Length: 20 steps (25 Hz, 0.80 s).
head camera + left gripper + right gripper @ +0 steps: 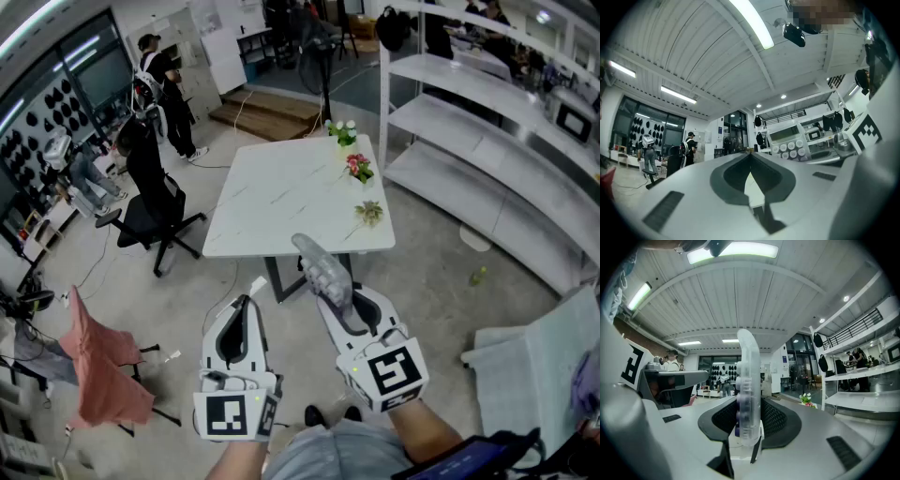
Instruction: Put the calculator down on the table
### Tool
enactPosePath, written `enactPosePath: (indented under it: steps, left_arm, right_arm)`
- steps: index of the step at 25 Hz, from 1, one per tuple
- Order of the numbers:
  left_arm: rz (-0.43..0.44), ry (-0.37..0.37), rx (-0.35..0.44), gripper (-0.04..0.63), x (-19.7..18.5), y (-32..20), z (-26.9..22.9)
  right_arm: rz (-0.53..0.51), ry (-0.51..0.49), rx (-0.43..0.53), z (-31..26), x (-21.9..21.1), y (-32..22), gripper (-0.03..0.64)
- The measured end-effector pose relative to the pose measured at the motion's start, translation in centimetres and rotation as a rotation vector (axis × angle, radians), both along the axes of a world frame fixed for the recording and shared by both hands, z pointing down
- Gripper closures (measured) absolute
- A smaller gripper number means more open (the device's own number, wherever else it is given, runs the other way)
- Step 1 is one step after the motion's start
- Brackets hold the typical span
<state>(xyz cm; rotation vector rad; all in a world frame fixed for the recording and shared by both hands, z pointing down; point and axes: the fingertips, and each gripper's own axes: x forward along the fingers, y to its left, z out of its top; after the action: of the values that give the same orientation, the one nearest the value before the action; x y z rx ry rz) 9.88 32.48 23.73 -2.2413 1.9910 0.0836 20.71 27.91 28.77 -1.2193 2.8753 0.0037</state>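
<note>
Ok so my right claw (349, 302) has the calculator (748, 380) standing on edge between its pads, with the keys facing over toward the left claw (251, 292). My guess is it's held across the thin way because that's the only dimension that fits the jaws. The jaws are partway apart and clamped on the front and back of the clear plastic body. The lower end sits in the grip and the rest pokes out past the tips.

The table (281, 202) is out ahead of the claw, not under it yet, so nothing's been set down. The flowers (358, 169) are ahead and a touch right of the claw, so I'd aim for the bare part to their left. I'd probably roll the wrist too, so the calculator lands flat. The left claw hangs just beside the right, with its jaws together and nothing in them.
</note>
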Motion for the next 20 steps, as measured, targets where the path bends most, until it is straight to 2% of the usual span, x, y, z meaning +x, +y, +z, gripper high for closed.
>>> enactPosePath:
  steps: [10, 20]
  left_arm:
    - [-0.015, 0.014, -0.035, 0.588, 0.8, 0.9, 1.4]
    - [-0.083, 0.047, -0.099, 0.588, -3.5, -0.2, 4.2]
  right_arm:
    - [-0.012, -0.026, -0.043, 0.7, 1.2, 0.5, 0.474]
    - [-0.031, -0.008, -0.092, 2.6, -1.6, -1.8, 0.472]
